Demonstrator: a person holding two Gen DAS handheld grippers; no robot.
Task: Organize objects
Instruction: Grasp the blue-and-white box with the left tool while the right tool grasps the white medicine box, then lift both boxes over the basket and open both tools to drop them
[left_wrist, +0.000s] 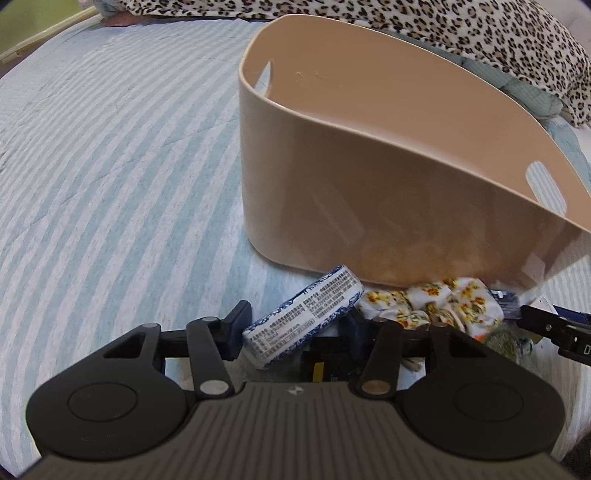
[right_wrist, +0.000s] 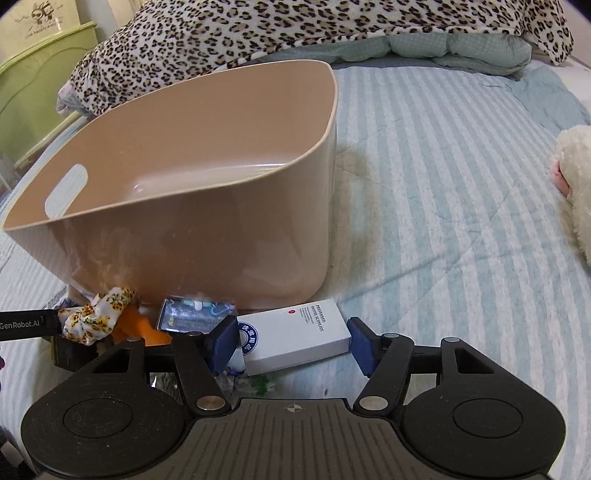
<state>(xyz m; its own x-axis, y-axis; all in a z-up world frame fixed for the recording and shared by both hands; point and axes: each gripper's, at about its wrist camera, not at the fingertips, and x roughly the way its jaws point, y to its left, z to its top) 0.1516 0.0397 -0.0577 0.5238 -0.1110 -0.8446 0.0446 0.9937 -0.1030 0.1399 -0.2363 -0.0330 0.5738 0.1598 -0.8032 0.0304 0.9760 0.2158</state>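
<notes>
In front of the bin (right_wrist: 207, 206), the left gripper (left_wrist: 295, 332) pinches a blue-white packet (left_wrist: 303, 321) beside the scrunchie (left_wrist: 436, 302), while the right gripper (right_wrist: 291, 341) spreads around a white box (right_wrist: 299, 332).

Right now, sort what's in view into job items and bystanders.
Job: beige plastic bin; blue-and-white wrapped packet; white cardboard box; floral fabric scrunchie; left gripper; right gripper.
Lying about: leopard-print blanket; cream plush toy.
</notes>
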